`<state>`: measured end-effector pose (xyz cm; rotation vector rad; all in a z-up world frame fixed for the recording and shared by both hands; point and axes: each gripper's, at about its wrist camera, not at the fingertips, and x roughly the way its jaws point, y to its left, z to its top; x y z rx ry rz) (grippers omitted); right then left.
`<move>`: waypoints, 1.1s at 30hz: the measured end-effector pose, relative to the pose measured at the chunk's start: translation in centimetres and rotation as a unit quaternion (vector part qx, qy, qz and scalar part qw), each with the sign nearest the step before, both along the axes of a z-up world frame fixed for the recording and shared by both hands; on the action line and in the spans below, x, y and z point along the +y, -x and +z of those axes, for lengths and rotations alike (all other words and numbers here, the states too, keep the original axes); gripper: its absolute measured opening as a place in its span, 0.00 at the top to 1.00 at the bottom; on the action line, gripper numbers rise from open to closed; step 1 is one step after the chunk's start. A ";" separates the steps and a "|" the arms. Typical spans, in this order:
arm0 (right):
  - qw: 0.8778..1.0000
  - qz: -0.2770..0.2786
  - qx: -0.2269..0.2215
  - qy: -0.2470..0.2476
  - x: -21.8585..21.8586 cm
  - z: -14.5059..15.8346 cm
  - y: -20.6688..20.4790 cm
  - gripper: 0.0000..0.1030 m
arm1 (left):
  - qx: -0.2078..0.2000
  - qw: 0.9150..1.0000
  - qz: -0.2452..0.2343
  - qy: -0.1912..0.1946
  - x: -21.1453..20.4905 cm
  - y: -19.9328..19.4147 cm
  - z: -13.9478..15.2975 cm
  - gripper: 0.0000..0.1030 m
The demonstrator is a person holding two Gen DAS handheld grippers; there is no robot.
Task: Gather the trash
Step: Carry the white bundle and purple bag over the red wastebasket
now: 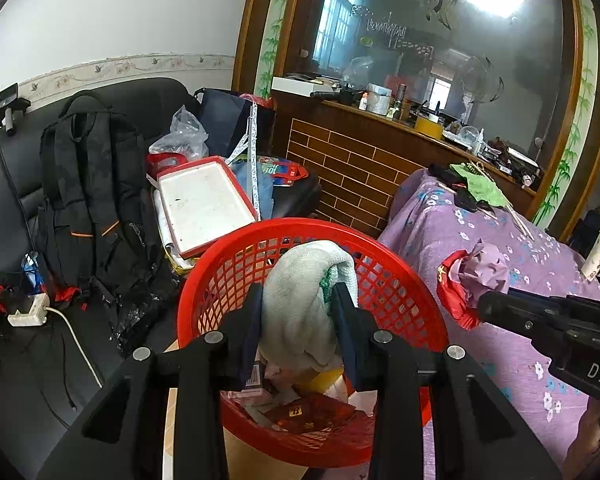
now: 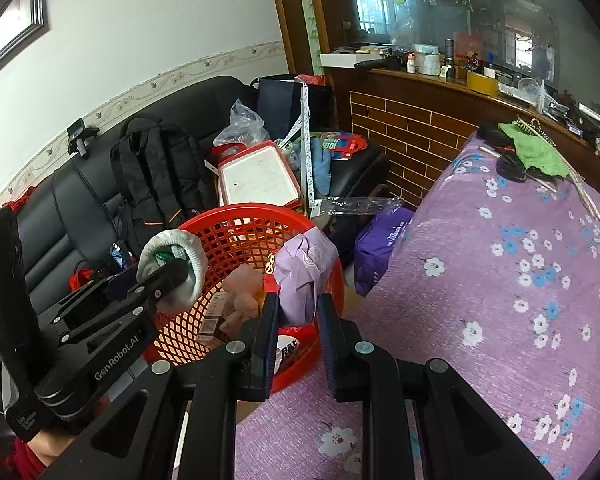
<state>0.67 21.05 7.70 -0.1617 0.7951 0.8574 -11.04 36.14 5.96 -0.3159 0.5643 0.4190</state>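
A red mesh basket (image 1: pixel 396 280) (image 2: pixel 228 220) stands beside the purple-covered table and holds wrappers and paper scraps. My left gripper (image 1: pixel 298 304) is shut on a crumpled whitish cloth (image 1: pixel 300 304) with green inside, held over the basket's opening. From the right wrist view the same cloth (image 2: pixel 180 252) hangs at the basket's left rim in the left gripper (image 2: pixel 168 280). My right gripper (image 2: pixel 298 308) is shut on a crumpled lilac wrapper (image 2: pixel 304 276) with a red piece behind it, above the basket's right rim. In the left wrist view that wrapper (image 1: pixel 486 268) and red piece (image 1: pixel 454 300) sit at the right gripper's tip.
A black sofa (image 1: pixel 12 184) at left carries a black backpack (image 1: pixel 88 184), a red-rimmed white tray (image 1: pixel 204 204), plastic bags and a power strip (image 1: pixel 28 314). The floral purple tablecloth (image 2: pixel 500 280) fills the right, with a green cloth (image 2: pixel 536 148) and dark items on it. A brick-fronted counter stands behind.
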 end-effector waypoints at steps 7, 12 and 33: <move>1.000 0.003 0.003 0.001 0.7 -0.1 0.1 0.79 | -0.001 1.000 -0.002 0.002 0.0 -0.2 -0.2 0.68; 1.000 0.005 0.002 0.002 1.1 0.0 0.2 0.79 | 0.000 1.000 -0.001 0.002 -0.1 -0.2 -0.2 0.68; 1.000 0.007 0.017 0.004 2.8 -0.8 -0.9 0.79 | 0.001 1.000 -0.001 0.003 0.1 -0.3 -0.4 0.68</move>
